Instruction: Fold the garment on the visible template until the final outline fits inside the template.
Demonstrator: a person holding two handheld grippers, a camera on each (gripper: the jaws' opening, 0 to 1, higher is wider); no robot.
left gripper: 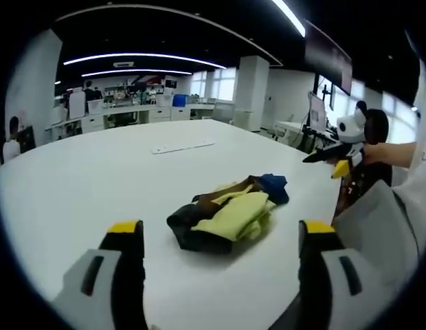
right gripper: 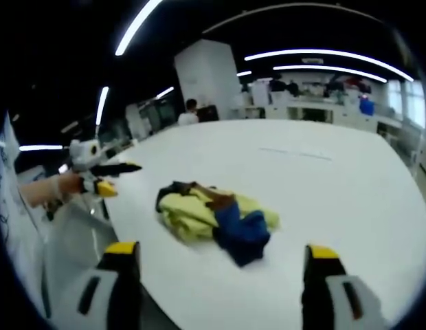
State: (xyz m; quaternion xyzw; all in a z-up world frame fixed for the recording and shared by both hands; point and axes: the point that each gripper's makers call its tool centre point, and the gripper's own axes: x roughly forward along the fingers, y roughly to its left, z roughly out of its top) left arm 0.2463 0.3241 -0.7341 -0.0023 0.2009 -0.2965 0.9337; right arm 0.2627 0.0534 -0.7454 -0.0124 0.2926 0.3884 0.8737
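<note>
The crumpled garment (left gripper: 230, 212) lies in a heap on the white desk (left gripper: 96, 179), straight ahead of both tools, the left tool (left gripper: 223, 237) and right tool (right gripper: 216, 256), each with jaws apart and holding nothing.

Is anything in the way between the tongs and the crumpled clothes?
Nothing visible is. In both views only bare white table lies between the open left tongs, the open right tongs and the bunched garment.
</note>
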